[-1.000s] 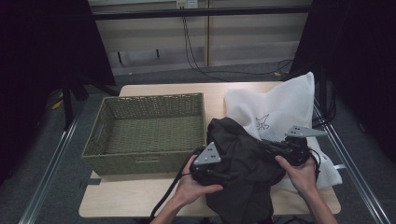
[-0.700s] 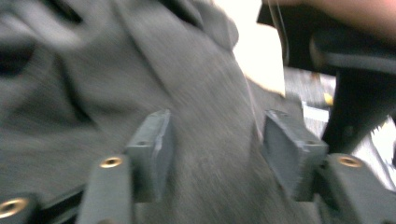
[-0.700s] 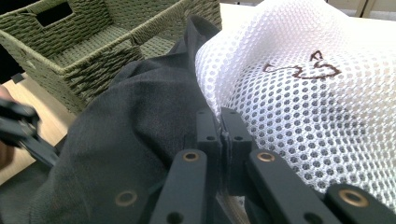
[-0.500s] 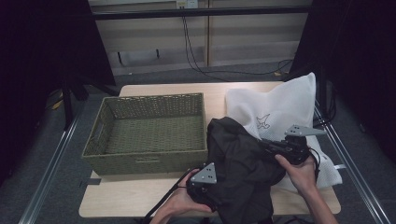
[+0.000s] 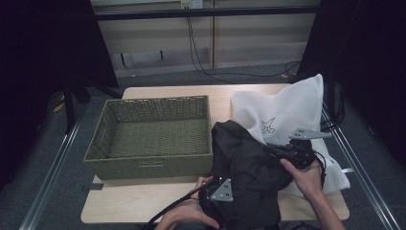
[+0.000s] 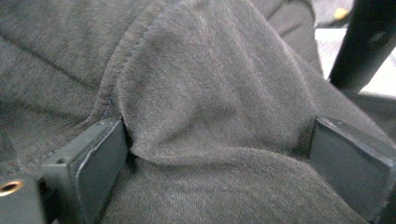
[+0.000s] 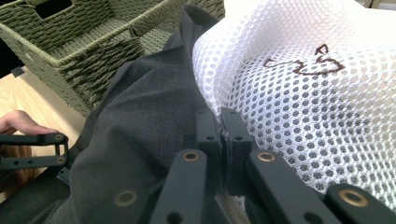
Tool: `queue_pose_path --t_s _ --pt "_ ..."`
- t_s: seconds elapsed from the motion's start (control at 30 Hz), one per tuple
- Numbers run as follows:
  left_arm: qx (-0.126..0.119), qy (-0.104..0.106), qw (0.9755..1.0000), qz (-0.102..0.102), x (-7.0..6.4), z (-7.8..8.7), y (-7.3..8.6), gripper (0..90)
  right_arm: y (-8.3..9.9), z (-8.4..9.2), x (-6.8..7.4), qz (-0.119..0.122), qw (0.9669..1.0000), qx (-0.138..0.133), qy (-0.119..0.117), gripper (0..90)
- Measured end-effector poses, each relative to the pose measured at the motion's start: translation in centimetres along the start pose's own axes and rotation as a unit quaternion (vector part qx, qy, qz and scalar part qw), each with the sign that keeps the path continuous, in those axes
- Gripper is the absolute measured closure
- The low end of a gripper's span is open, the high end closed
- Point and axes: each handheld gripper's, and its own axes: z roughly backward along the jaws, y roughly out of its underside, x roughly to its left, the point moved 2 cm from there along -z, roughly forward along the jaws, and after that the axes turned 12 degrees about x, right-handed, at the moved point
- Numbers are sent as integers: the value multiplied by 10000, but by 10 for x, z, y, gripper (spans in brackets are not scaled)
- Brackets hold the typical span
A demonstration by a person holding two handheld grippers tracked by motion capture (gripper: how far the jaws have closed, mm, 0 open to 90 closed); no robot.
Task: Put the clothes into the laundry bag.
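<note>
A dark grey garment (image 5: pixel 244 153) lies heaped on the table, partly over a white mesh bag (image 5: pixel 287 110) with a small dark emblem. My left gripper (image 5: pixel 225 194) is at the garment's near edge, by the table's front. In the left gripper view it (image 6: pixel 219 140) is open, and a fold of the garment (image 6: pixel 210 70) bulges between its jaws. My right gripper (image 5: pixel 270 148) sits where garment and bag meet. In the right gripper view its jaws (image 7: pixel 220 116) are shut on the edge of the mesh bag (image 7: pixel 303 93), beside the garment (image 7: pixel 140 121).
An empty green woven basket (image 5: pixel 148 155) stands on the left half of the wooden table (image 5: pixel 143 201), close against the garment. Metal rails run along both sides of the table. The other gripper (image 7: pixel 32 149) and a hand (image 7: pixel 18 122) show at the left of the right gripper view.
My left gripper has moved from the top of the garment down to its near edge at the table's front. The right gripper has stayed put.
</note>
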Motion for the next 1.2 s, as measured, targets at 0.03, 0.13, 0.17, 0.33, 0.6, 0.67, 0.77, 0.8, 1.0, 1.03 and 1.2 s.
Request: queue_pose_path --t_s 0.03,0.13,0.17,0.33,0.6,0.67,0.77,0.8,1.0,1.03,1.2 --pt "-90 -50 9999 43 3 1 1 149 0 0 0 -3 10000 0 3 880" --pt "-276 -295 9991 127 9 3 5 397 0 0 0 -10 10000 20 15 881" --pt "-303 -384 9987 152 9 2 5 440 0 -1 0 -13 10000 26 34 881" --pt "-285 -610 9964 512 15 2 -1 675 -1 -2 2 -15 10000 49 27 881" --pt "-938 -172 9890 1130 24 3 -14 739 -16 2 8 71 9999 -82 -123 883" --pt "-1152 -68 9861 1193 27 6 -22 740 -21 4 12 112 9997 -156 -170 883" --pt "-1304 -44 9833 1265 29 9 -33 744 -30 7 17 181 9994 -217 -201 883" --pt "-1311 -28 9831 1279 29 9 -36 746 -32 8 18 172 9993 -251 -209 883" --pt "-1571 -88 9790 1299 36 18 -59 749 -40 14 25 181 9981 -420 -408 883" --pt "-1632 -152 9774 1337 38 20 -63 749 -41 16 26 158 9979 -459 -428 883" --pt "-1811 -276 9725 1441 47 27 -79 751 -46 26 30 198 9970 -535 -523 883"
